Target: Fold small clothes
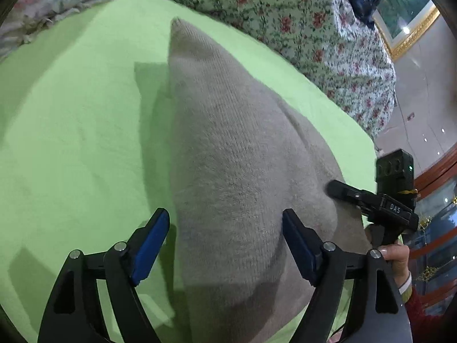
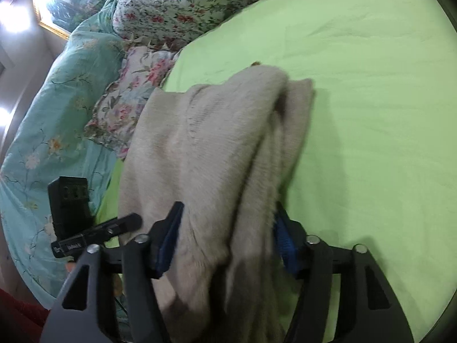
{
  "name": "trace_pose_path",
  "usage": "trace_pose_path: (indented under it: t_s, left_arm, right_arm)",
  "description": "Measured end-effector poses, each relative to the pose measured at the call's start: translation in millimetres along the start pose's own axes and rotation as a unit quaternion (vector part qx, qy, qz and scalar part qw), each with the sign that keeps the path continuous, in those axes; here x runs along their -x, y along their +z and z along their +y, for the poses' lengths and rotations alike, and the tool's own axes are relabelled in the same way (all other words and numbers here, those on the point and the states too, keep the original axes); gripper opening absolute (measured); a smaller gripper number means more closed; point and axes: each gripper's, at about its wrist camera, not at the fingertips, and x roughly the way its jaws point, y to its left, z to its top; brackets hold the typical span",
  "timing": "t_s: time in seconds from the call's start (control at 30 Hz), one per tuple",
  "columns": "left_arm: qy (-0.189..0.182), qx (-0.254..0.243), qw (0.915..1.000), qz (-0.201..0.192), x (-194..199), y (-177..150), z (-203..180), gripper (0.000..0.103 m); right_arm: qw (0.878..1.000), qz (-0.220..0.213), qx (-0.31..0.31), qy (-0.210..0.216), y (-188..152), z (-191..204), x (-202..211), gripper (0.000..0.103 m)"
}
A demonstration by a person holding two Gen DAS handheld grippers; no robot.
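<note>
A beige knitted garment [image 1: 228,154] lies on a light green sheet [image 1: 71,143]. In the left wrist view its near edge rises between my left gripper's [image 1: 225,225] blue-padded fingers, which stand wide apart around it, open. My right gripper [image 1: 331,187] shows at the garment's right edge in that view. In the right wrist view the garment [image 2: 205,148] is bunched in folds and runs between my right gripper's [image 2: 228,217] fingers, which are spread around the thick cloth. The left gripper [image 2: 134,223] shows at the left there.
Floral quilts [image 1: 300,23] lie beyond the green sheet. A turquoise floral cover [image 2: 51,131] and floral pillows [image 2: 160,5] lie to the left in the right wrist view. A gold-framed picture [image 1: 405,14] hangs on the wall. The sheet's right side [image 2: 371,114] is bare.
</note>
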Motion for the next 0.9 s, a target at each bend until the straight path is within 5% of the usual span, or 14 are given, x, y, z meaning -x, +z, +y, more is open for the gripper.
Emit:
trace_pose_path:
  t_s: [0.17,0.3,0.4,0.5,0.57,0.67,0.8,0.9]
  left_arm:
    - [0.026,0.010,0.9987,-0.043,23,16,7,0.081]
    - [0.048,0.018,0.9973,-0.052,22,34,10,0.081]
    - [0.055,0.025,0.9969,-0.050,14,45,9,0.080]
    - [0.081,0.004,0.9955,-0.050,11,51,-1,0.080]
    - [0.100,-0.013,0.9942,-0.039,5,51,-6,0.081]
    - [0.120,-0.021,0.9925,-0.001,-13,45,-2,0.081]
    - [0.096,0.002,0.9953,0.015,-35,45,9,0.084]
    - [0.092,0.012,0.9956,0.011,-35,44,15,0.087]
  right_arm:
    - [0.997,-0.076,-0.006,-0.006,27,-2,31,0.063]
    - [0.999,-0.045,-0.015,-0.019,56,2,-4,0.060]
    - [0.999,-0.020,-0.027,-0.034,62,7,-29,0.023]
    - [0.996,-0.087,0.019,0.017,54,31,2,0.012]
    - [0.992,-0.118,0.037,0.031,39,37,21,0.012]
    - [0.994,-0.108,0.019,-0.022,23,18,20,0.012]
    - [0.995,-0.077,-0.045,-0.051,18,-30,-5,0.012]
    - [0.994,-0.083,-0.039,-0.057,24,-27,-8,0.012]
